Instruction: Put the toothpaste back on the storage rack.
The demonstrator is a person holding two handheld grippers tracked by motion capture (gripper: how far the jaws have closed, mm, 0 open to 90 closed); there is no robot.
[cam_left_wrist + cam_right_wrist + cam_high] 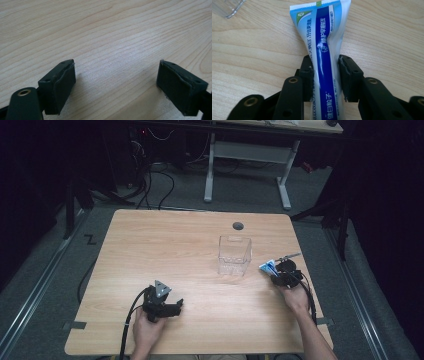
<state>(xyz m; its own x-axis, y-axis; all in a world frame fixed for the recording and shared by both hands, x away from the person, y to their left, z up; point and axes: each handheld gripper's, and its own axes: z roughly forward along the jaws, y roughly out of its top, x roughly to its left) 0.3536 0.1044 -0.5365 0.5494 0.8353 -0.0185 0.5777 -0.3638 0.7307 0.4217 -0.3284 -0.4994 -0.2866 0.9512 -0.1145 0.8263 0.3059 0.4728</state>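
A blue and white toothpaste tube lies along the wooden table, its flat crimped end pointing away. My right gripper is shut on the tube's middle, both pads pressing its sides and pinching it narrower. In the high view the tube sticks out from the right gripper near the table's right edge, just right of a clear plastic box. My left gripper rests low over the table at the front left. Its pads stand wide apart with bare wood between them.
A corner of the clear box shows at the top left of the right gripper view. A dark round grommet sits near the table's far edge. Beyond the table stand a white desk frame and floor cables.
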